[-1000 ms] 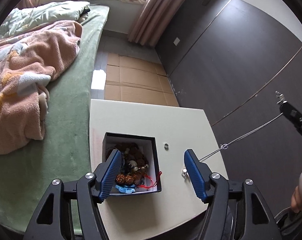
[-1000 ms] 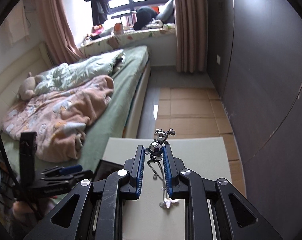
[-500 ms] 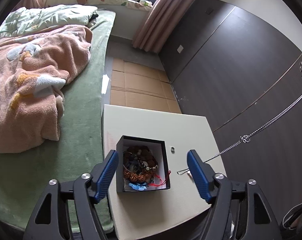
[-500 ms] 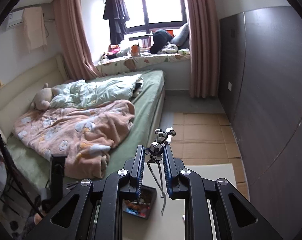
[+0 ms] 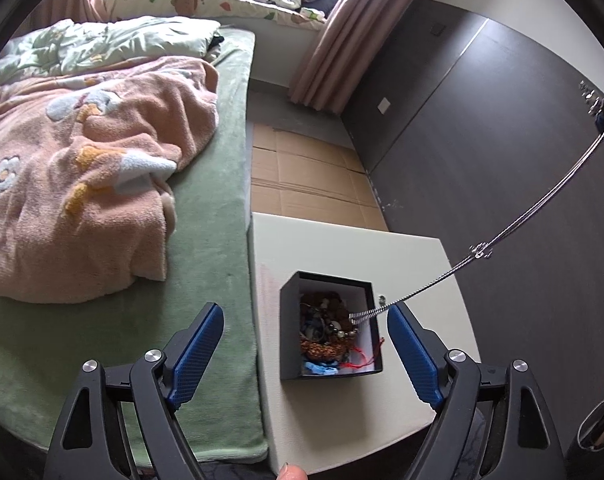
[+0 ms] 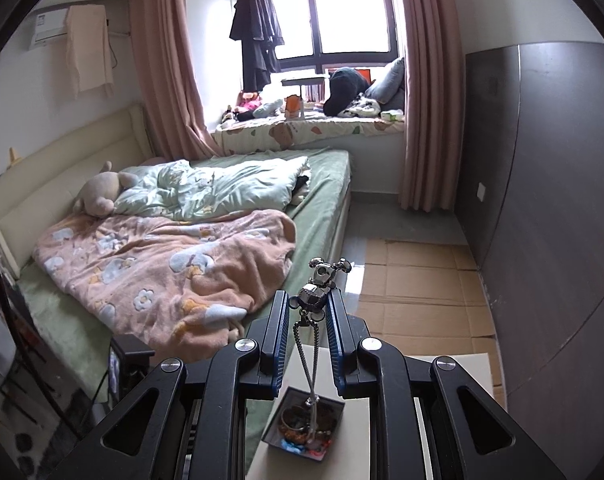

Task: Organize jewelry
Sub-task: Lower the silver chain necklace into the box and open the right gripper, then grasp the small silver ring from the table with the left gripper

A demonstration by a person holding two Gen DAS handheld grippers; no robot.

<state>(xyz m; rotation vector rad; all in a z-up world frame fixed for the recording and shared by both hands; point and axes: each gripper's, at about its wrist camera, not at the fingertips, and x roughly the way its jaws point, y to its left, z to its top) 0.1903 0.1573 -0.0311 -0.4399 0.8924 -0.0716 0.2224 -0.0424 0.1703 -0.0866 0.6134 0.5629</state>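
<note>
A black jewelry box with a white lining holds several bead bracelets and red cord; it stands on a cream table. It also shows in the right wrist view. My right gripper is shut on a silver figure pendant; its chain hangs down into the box. In the left wrist view the chain slants from the upper right and its end lies over the beads. My left gripper is open and empty, above the box.
A small silver ring lies on the table just right of the box. A green bed with a pink blanket borders the table's left side. A dark wardrobe wall is at the right. Cardboard covers the floor beyond.
My right gripper has risen and carried the necklace leftward; the chain's end has come off the table and now hangs in the box. My left gripper has pulled back and up from the box.
</note>
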